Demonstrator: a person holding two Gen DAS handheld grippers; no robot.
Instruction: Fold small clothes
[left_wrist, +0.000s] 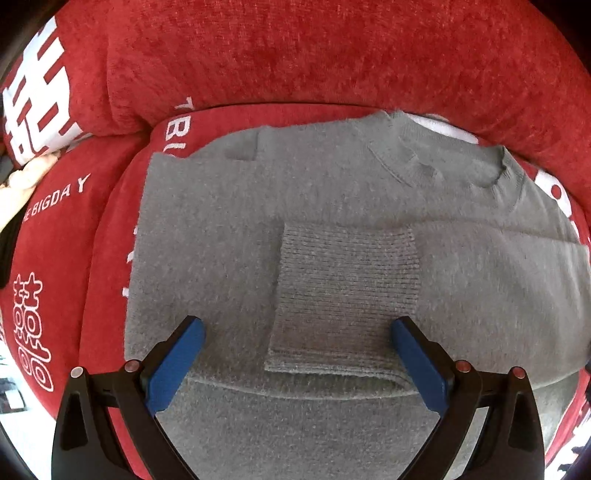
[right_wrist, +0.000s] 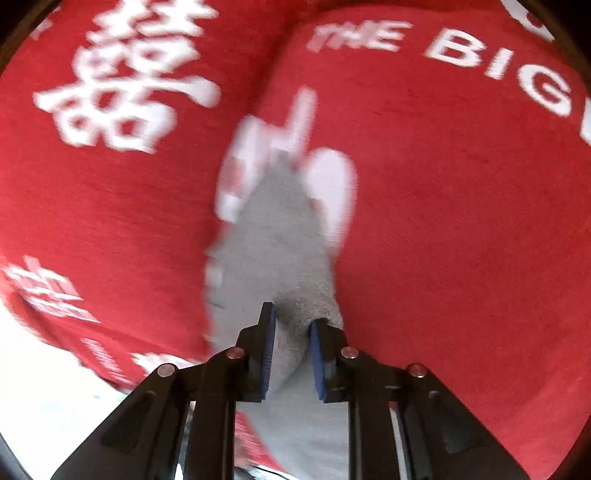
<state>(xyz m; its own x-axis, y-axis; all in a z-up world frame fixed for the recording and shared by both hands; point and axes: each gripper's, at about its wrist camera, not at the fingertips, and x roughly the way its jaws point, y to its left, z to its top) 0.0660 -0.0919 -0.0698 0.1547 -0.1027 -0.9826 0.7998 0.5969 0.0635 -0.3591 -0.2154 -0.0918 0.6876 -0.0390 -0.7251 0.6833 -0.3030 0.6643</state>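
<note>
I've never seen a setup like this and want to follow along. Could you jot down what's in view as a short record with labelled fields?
Garment: grey knitted sweater, lying flat
Sleeve: ribbed cuff folded across the body
Surface: red cushions with white lettering
Left gripper: open, over the cuff, holding nothing
Right gripper: shut on a bunched fold of grey sweater fabric
Image quality: right wrist view blurred

"THE BIG" on red cushion (right_wrist: 443, 184)
</note>
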